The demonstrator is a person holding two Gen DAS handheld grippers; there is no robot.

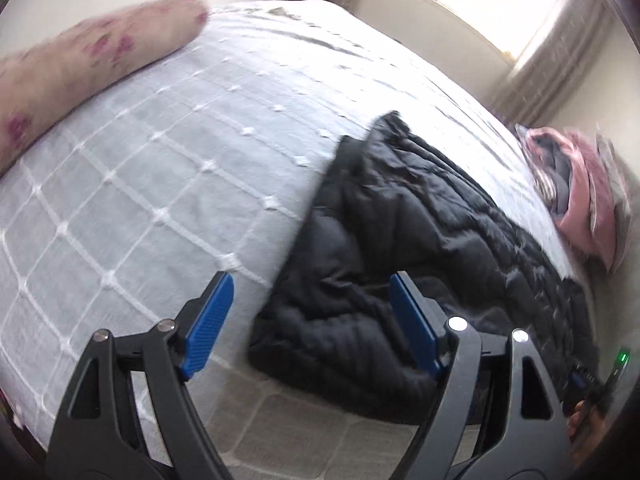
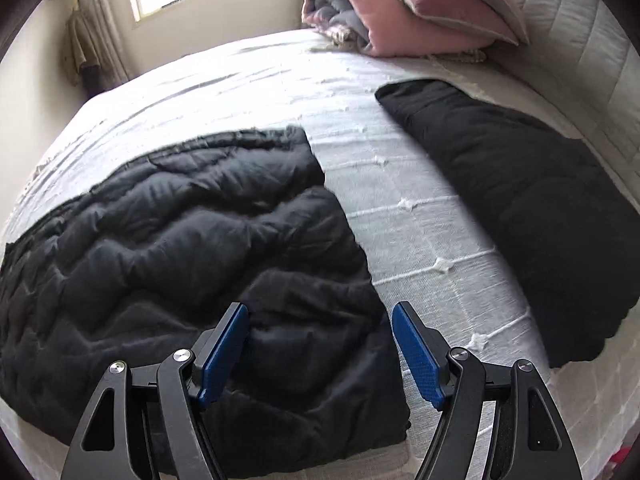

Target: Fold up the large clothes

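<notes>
A puffy black quilted jacket (image 2: 180, 248) lies spread on the white bedspread with a raised grid of tufted lines (image 1: 132, 168), its near edge at the foot of the bed just below both tools. The left gripper (image 1: 310, 320) hangs with its blue-padded jaws wide and empty, one pad over bare bedspread and the other over the jacket's corner; the right gripper (image 2: 320, 344) is likewise spread wide with nothing between the pads, poised over the jacket's near right corner. The main risk, as I judge it, is a shallow pinch: the slick, thick padding may squeeze out of the pads, or only the top layer may be caught, so the fold drags crooked. Closing too deep could also snag the bedspread and lift it with the garment. A second dark fleecy garment (image 2: 532, 200) lies well apart to the right, and a sweeping fold could brush it. The rolled pink-and-grey blanket (image 2: 384, 16) and the floral pink pillow (image 1: 80, 68) sit far from the working edge and seem no hazard.
</notes>
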